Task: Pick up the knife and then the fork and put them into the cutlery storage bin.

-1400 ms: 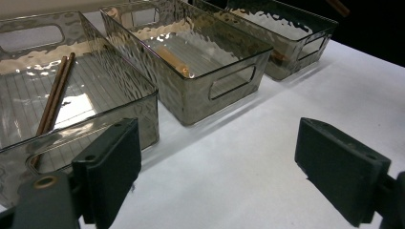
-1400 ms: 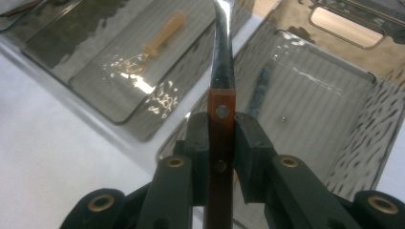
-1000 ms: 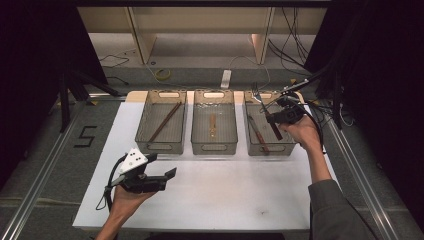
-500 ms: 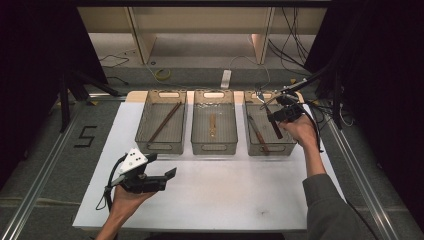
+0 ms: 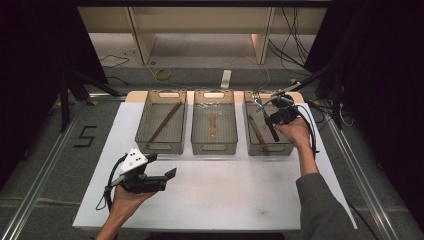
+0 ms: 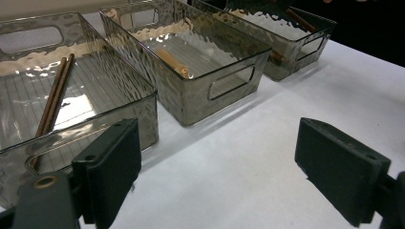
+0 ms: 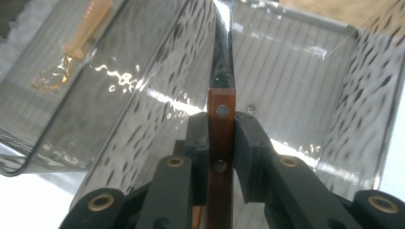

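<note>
My right gripper (image 5: 275,119) (image 7: 221,138) is shut on a wood-handled knife (image 7: 221,119), held by the riveted handle. Its dark blade points ahead into the right clear bin (image 5: 268,150) (image 7: 305,62). Another wood-handled utensil (image 5: 257,132) lies in that bin. The middle bin (image 5: 214,147) holds a wooden spoon (image 5: 212,125) (image 7: 71,47). A pair of chopsticks (image 5: 164,121) (image 6: 55,98) lies in the left bin (image 5: 161,146). My left gripper (image 5: 161,166) (image 6: 217,162) hovers open over the white table near its front left, with nothing between its jaws.
The three bins stand side by side at the back of the white tabletop (image 5: 225,195). Cables (image 5: 310,125) trail by the right bin. Dark curtains flank the table, with a shelf frame (image 5: 200,30) beyond.
My right gripper has sunk a little toward the right bin with the knife still in it. The left gripper has stayed where it was.
</note>
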The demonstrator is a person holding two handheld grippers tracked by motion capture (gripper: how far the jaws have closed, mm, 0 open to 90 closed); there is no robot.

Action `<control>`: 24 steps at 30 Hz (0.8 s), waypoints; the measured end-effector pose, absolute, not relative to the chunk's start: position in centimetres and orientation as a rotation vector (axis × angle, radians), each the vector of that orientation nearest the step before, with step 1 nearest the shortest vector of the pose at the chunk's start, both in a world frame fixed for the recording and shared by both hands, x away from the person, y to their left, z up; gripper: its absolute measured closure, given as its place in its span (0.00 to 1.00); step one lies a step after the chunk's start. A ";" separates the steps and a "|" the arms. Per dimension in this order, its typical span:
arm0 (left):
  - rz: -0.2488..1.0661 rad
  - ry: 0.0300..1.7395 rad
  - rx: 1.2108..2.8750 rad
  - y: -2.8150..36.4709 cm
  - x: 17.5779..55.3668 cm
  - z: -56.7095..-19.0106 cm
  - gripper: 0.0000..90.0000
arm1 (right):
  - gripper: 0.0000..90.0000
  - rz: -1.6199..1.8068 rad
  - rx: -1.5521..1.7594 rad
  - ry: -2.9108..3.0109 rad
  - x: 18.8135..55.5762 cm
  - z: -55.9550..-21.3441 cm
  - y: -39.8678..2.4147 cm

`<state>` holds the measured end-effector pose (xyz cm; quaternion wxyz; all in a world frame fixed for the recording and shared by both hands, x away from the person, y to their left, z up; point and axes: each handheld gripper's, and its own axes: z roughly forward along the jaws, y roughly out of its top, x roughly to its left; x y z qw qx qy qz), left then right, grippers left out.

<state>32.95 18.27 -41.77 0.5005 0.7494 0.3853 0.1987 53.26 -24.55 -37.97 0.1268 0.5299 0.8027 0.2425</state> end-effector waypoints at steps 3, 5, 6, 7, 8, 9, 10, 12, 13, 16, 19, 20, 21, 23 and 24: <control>0.482 0.931 1.812 18.3 33.0 -41.8 0.17 | 0.86 0.692 1.551 2.341 53.3 -38.4 -24.5; 0.482 0.932 1.812 18.3 33.0 -41.8 0.17 | 0.86 0.692 1.558 2.344 53.3 -38.6 -24.4; 0.482 0.932 1.812 18.3 33.0 -41.8 0.17 | 0.86 0.689 1.556 2.346 53.3 -38.7 -24.4; 0.481 0.931 1.812 18.3 33.0 -41.8 0.17 | 0.86 0.685 1.559 2.348 53.3 -38.9 -24.3; 0.481 0.931 1.813 18.3 33.0 -41.8 0.17 | 0.86 0.681 1.564 2.353 53.3 -39.1 -24.3; 0.481 0.932 1.812 18.3 33.0 -41.8 0.17 | 0.86 0.671 1.568 2.357 53.3 -39.4 -24.3; 0.480 0.932 1.811 18.3 33.0 -41.8 0.17 | 0.86 0.666 1.572 2.359 53.3 -39.6 -24.3; 0.481 0.931 1.812 18.3 33.0 -41.8 0.17 | 0.86 0.662 1.582 2.362 53.4 -40.0 -24.2; 0.480 0.932 1.813 18.3 33.0 -41.8 0.17 | 0.86 0.660 1.584 2.362 53.4 -40.0 -24.2; 0.482 0.933 1.812 18.3 33.0 -41.8 0.17 | 0.86 0.662 1.581 2.370 53.4 -40.2 -24.2; 0.482 0.933 1.811 18.3 33.0 -41.8 0.17 | 0.86 0.654 1.581 2.373 53.3 -40.2 -24.0; 0.482 0.933 1.812 18.3 33.0 -41.8 0.17 | 0.86 0.654 1.580 2.374 53.3 -40.2 -23.9; 0.481 0.932 1.813 18.3 32.9 -41.8 0.17 | 0.86 0.651 1.581 2.374 53.3 -40.2 -23.9; 0.482 0.933 1.812 18.3 33.0 -41.7 0.17 | 0.85 0.644 1.586 2.380 53.4 -40.2 -23.8; 0.482 0.935 1.808 18.3 33.0 -41.8 0.17 | 0.83 0.639 1.579 2.388 53.4 -40.4 -23.9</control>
